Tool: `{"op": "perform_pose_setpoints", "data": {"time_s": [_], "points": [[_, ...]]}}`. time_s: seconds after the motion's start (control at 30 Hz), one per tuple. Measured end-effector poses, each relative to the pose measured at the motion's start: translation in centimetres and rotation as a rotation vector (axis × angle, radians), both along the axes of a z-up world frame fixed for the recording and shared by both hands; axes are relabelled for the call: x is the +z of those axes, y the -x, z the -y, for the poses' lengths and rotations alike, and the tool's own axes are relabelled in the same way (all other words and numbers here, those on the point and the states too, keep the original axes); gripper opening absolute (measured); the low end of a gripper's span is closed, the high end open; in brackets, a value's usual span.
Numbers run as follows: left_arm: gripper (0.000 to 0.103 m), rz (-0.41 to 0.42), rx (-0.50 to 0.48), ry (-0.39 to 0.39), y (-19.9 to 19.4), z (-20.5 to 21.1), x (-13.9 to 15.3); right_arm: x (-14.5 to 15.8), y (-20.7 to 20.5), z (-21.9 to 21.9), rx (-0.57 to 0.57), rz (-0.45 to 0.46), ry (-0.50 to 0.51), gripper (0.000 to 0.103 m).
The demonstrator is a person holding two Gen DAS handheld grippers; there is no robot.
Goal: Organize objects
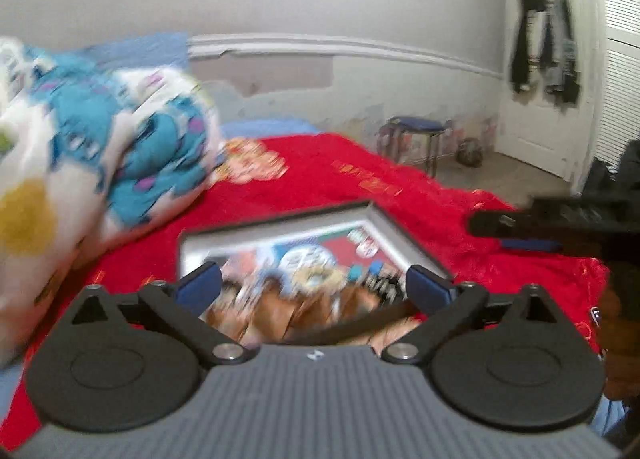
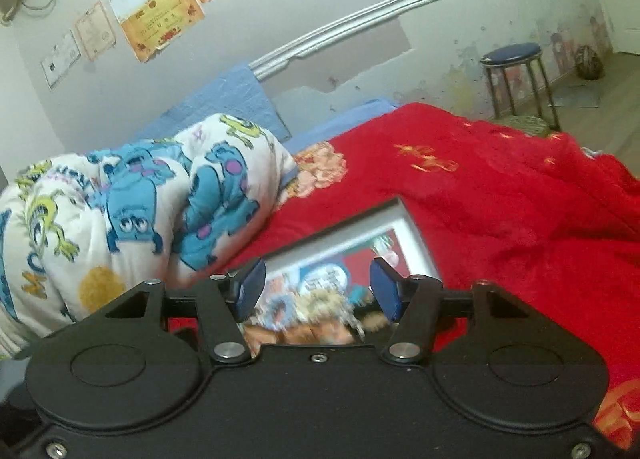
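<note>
Box [image 2: 344, 255] on bedspread [image 2: 500, 195], quilt [image 2: 132, 203] left, stool [image 2: 516, 75] behind.

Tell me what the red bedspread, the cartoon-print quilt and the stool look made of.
Red bedspread: plush, slightly shiny fabric with gold embroidery, probably synthetic. Cartoon-print quilt: soft, matte printed cloth, puffy, so likely padded. Stool: thin metal-looking legs, dark blue padded seat.

Legible text: none. Framed picture [image 2: 344, 255] on the red bedspread [image 2: 500, 195]: colourful print with lettering-like shapes, too blurred to read. Wall certificates [image 2: 160, 19]: printed lines, too small to make out. Cartoon quilt [image 2: 132, 199]: yellow letter shapes, only partly visible, unreadable.
</note>
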State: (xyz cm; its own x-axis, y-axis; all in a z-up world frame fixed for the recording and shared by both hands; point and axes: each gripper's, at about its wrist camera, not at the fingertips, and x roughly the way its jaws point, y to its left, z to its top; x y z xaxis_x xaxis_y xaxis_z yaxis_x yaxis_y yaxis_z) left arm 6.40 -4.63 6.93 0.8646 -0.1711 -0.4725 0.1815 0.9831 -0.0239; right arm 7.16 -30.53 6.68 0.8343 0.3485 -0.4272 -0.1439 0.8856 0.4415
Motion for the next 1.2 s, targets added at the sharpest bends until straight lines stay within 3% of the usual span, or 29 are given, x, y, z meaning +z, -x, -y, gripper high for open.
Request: {"op": "perform_pose_setpoints", "data": {"time_s": [0.13,0.33,0.77,1.2], "points": [[0.103,-0.082,0.086,0.030,0.7,-1.2,-0.1,-0.6,4.1,0.3,-0.068,-0.025,0.098,0.057],[0.103,-0.105,0.084,0.000,1.0,-1.2,-0.5,-0.8,7.8,0.7,-0.124,-0.028,0.161,0.057],[0.103,-0.191,0.111,0.006,1.1,-1.8,-1.3,-1.6,6.3,-2.2,-0.050,-0.063,0.217,0.057],[0.103,-0.225,0.135,-0.003,0.7,-2.2,-1.7,-1.8,5.8,-1.9,-0.069,-0.074,0.191,0.060]]}}
